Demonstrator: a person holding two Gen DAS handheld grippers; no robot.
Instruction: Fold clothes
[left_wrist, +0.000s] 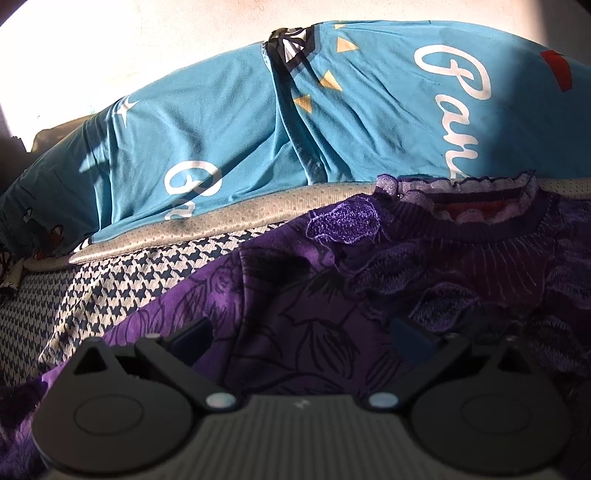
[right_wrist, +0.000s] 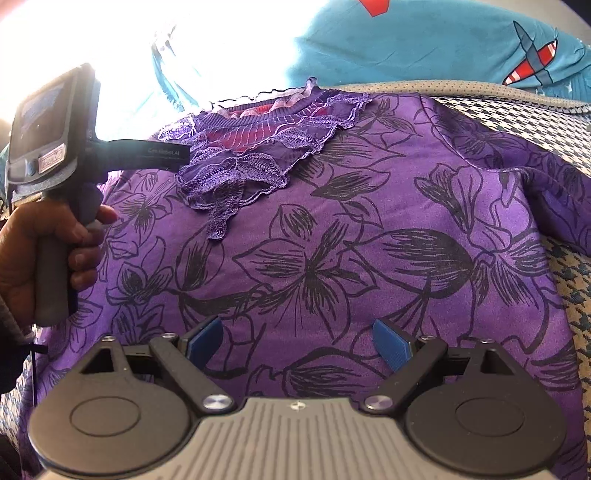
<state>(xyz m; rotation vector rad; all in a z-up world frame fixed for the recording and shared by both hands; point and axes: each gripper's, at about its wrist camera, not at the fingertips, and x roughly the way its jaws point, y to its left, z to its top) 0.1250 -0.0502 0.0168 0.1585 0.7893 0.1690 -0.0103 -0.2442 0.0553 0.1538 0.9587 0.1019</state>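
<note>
Looking down along my right gripper (right_wrist: 297, 341), I see its blue pads (right_wrist: 391, 345) standing wide apart with nothing between them but the flat cloth of the purple top (right_wrist: 314, 258) underneath; they pinch nothing. My left gripper (left_wrist: 299, 336) is likewise spread wide over the same garment, its dark pads (left_wrist: 410, 341) clear of the fabric as far as I can tell, though that view is shadowed. From the right wrist I can also see the left tool from the side, its handle gripped by the person's hand (right_wrist: 40, 258) at the left edge of the top. The purple top, printed with black outlined flowers, lies spread face up on the houndstooth cover (right_wrist: 569, 295), its long axis running away from me, hem end nearest the grippers and neckline pointing to the far side. One sleeve (right_wrist: 546, 192) lies out toward the right. Further off, the ribbed collar (right_wrist: 266, 114) sits with a lace frill around it and a lace flower panel (right_wrist: 236, 177) hanging down from it to the left of centre. Beyond the collar runs a grey dotted edging (left_wrist: 221, 218), and behind that lies a blue sheet (left_wrist: 258, 110) with white script lettering, well apart from both grippers.
</note>
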